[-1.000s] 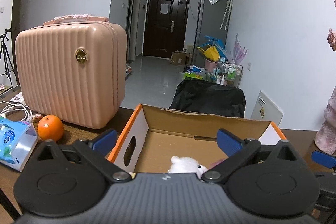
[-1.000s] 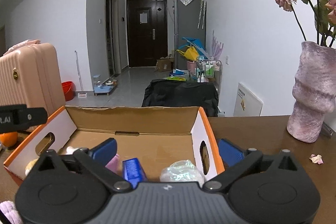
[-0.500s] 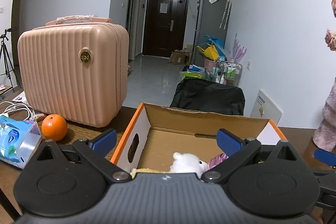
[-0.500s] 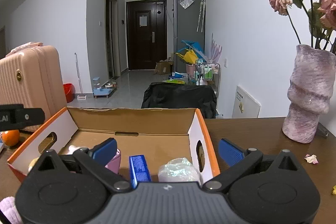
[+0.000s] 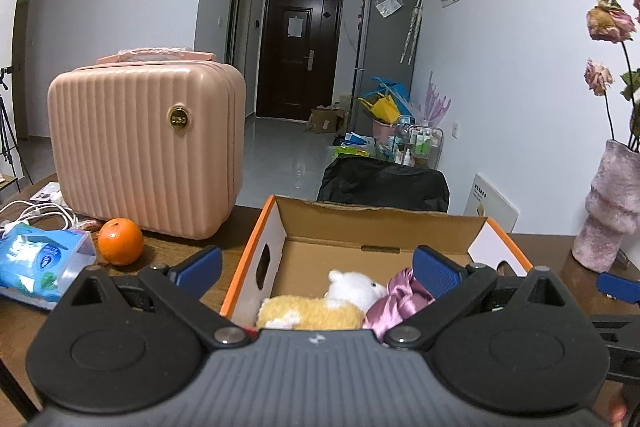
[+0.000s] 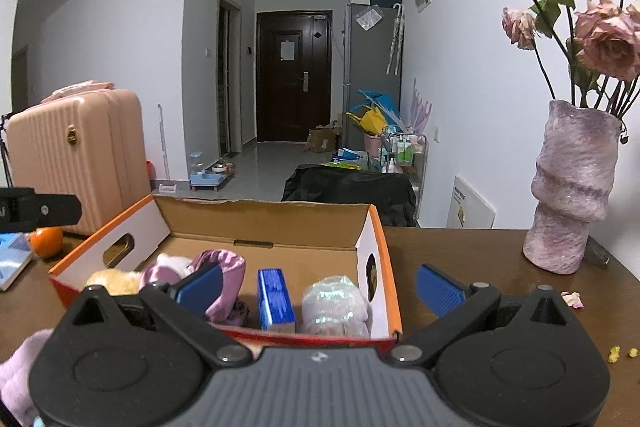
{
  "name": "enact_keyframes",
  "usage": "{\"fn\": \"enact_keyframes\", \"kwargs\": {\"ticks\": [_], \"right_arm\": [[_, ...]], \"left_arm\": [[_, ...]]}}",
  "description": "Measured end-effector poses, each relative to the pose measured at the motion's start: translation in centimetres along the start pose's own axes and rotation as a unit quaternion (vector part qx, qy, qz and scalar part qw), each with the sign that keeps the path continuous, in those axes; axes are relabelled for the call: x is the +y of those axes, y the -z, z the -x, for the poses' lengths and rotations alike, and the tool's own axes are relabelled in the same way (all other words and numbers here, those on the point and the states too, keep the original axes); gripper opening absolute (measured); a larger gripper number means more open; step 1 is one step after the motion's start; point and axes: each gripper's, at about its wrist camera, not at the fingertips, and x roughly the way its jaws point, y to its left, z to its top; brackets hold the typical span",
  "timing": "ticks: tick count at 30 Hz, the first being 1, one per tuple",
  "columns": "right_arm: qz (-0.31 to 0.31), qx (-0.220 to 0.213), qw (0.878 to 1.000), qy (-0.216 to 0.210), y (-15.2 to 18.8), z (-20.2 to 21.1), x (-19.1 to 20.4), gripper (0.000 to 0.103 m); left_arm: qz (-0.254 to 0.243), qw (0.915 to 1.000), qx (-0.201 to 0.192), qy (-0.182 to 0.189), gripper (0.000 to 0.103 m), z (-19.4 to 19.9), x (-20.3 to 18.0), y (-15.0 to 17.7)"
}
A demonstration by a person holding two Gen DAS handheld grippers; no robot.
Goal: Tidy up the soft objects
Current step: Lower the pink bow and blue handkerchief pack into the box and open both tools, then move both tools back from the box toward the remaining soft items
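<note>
Plush and satin make up most of what lies in the cardboard box (image 6: 276,215), which sits open on the brown surface (image 6: 472,259): a yellow-and-white stuffed toy (image 5: 320,309) at the left end, a shiny pink satin piece (image 6: 224,275) bunched beside it, then a blue packet (image 6: 274,293) standing on edge and a clear crinkly bag (image 6: 334,305) against the right wall. All of these look light and yielding; the toy should squash under a pinch and spring back, so its thick body is the sensible place to take hold, while the satin is likely slippery and better gathered at a fold than at a loose edge. The bag probably crumples and may slide. Both claws hover at the near rim of the box with nothing between their blue pads: the left claw (image 5: 316,265) is spread wide over the toy end, the right claw (image 6: 320,285) equally wide over the packet and bag. A fuzzy lilac item (image 6: 18,375) shows at the lower left of the right view, outside the box; what it is I cannot tell.
</note>
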Motion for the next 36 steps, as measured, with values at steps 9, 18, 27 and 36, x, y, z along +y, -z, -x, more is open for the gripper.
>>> {"fn": "enact_keyframes", "kwargs": {"ticks": [9,18,27,36], "right_arm": [[-0.001,-0.015,1.000,-0.007,2.1,4.0,0.2,0.103],[-0.007,-0.025,1.000,-0.014,4.6,7.9,0.4,0.103],[-0.008,-0.025,0.999,-0.017,6.9,11.2,0.7,0.103],[0.003,-0.033,0.999,-0.024,8.6,14.3,1.9,0.103]], "left_arm": [[-0.009,0.9999,0.011,-0.003,0.103,2.7,1.4,1.8],[-0.018,0.9997,0.019,0.001,0.103,5.7,2.8,3.9],[-0.028,0.9994,0.020,0.010,0.103,8.8,3.5,5.7],[-0.031,0.9991,0.026,0.014,0.103,11.8,4.2,8.0]]}}
